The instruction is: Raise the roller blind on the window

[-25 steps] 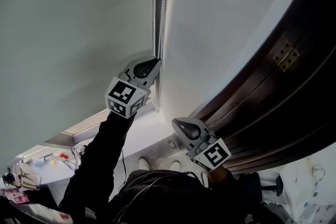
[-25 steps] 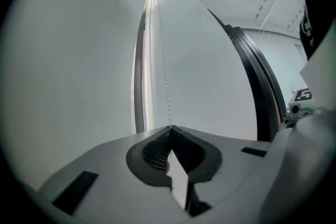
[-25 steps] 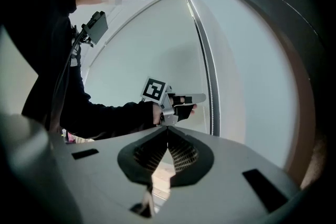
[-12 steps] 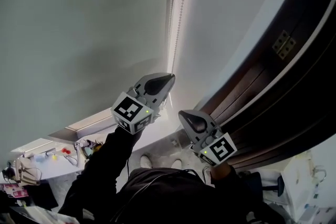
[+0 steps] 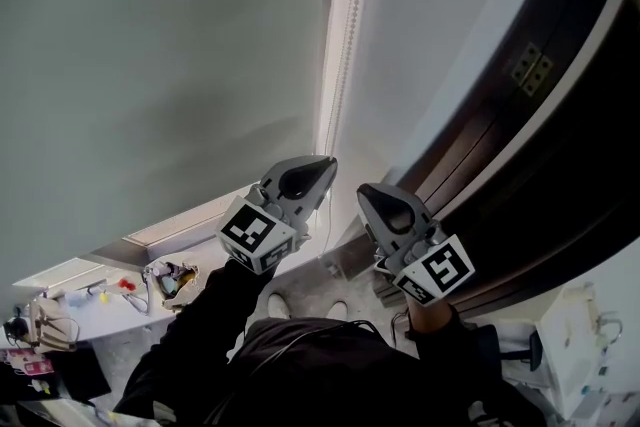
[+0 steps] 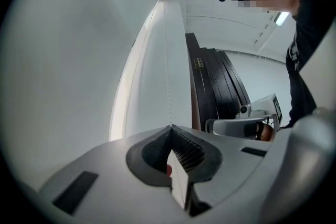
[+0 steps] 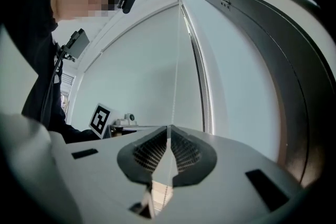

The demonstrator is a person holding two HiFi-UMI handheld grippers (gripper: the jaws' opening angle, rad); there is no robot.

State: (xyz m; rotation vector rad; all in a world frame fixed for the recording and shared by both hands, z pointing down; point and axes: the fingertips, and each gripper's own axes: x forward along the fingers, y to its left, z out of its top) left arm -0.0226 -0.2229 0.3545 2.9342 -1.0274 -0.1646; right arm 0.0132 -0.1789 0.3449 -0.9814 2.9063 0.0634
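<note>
The pale grey-green fabric roller blind (image 5: 160,65) hung over the window and filled the left of the scene, with a bright strip of daylight along its right edge. Just right of that strip the thin white bead cord (image 5: 355,25) ran between the blind and the white wall (image 5: 430,15). My left tool (image 5: 320,168) was pressed together on one strand of the cord, which rose straight from its tips. My right tool (image 5: 366,194), just right of the left one and apart from it, pinched a strand too. Farther right stood the dark brown wooden door frame (image 5: 560,135).
</note>
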